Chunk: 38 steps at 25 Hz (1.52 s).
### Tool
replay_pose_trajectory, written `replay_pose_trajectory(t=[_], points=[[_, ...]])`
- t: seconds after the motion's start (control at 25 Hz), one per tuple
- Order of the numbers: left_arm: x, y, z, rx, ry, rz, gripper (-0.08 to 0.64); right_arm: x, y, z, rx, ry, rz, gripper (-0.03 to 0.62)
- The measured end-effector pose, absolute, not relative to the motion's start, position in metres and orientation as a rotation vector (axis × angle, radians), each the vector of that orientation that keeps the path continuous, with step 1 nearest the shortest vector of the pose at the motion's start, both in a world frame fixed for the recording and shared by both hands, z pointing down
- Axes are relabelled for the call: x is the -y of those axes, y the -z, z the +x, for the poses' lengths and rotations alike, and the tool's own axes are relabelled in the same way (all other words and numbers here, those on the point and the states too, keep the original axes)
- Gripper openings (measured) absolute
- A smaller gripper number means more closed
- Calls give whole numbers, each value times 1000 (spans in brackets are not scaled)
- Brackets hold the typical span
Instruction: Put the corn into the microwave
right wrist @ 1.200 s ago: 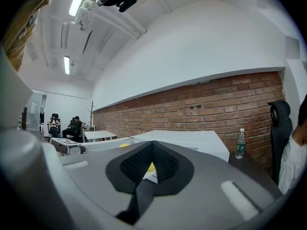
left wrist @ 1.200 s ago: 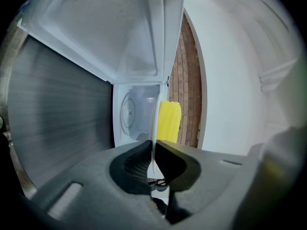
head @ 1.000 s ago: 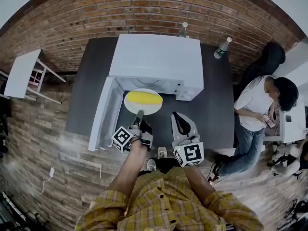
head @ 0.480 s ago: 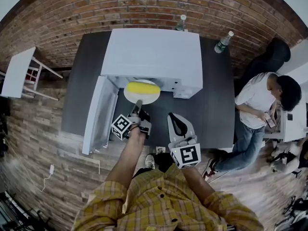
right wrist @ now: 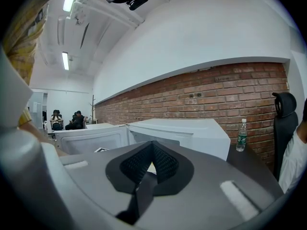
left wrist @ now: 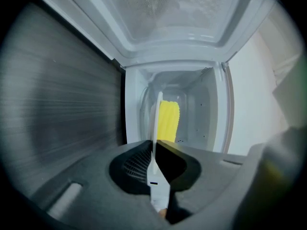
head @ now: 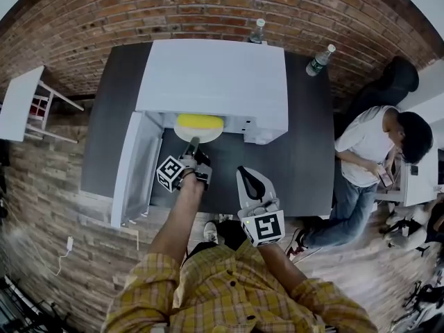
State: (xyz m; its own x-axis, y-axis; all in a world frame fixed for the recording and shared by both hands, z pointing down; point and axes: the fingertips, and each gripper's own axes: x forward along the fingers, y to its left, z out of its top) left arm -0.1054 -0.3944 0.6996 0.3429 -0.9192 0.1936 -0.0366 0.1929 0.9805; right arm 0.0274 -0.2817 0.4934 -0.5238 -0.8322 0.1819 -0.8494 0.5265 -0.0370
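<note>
A yellow corn cob [head: 199,122] lies on a white plate [head: 182,128] whose far half sits inside the mouth of the white microwave [head: 215,75]. My left gripper [head: 192,146] is shut on the plate's near rim. In the left gripper view the plate [left wrist: 155,128] shows edge-on between the jaws, with the corn [left wrist: 168,121] beyond it in the microwave cavity [left wrist: 201,114]. The microwave door [head: 132,168] stands open to the left. To the right and nearer, my right gripper [head: 245,173] hangs over the dark table [head: 305,151], shut and empty.
Two water bottles [head: 257,31] [head: 320,60] stand behind the microwave by the brick wall. A person [head: 378,151] stands at the table's right end. A white stool [head: 21,103] is off to the left. The right gripper view shows the microwave [right wrist: 192,133] and a bottle [right wrist: 242,134].
My left gripper has carried the plate and corn forward, from in front of the microwave into its opening. The right gripper has barely moved.
</note>
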Motion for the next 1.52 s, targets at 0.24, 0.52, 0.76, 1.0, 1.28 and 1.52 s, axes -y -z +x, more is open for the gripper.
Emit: replay_pose_trajectory(t=[0.24,0.52,0.76,1.0,1.28,1.52], points=[[405,-708,-105,1048,802,1182,28,286,-498,26,2622,-189,1435,0],[415,-717,-107,1065,789,1162,29,293,-499,22,2627,-174,1427,0],[425,-721,-106,1074,803,1136,28,296,-502,25,2612,-178,1435,0],[436,-722,-108,1110,793,1113,30,297,-504,26,2602,-183,1436,0],[440,-725,-109,1166,738,1058,37,300,-501,32,2597,-160,1448,2],[439,-738,-109,1174,692,1015,141,298,-500,33,2599,-155,1442,2]])
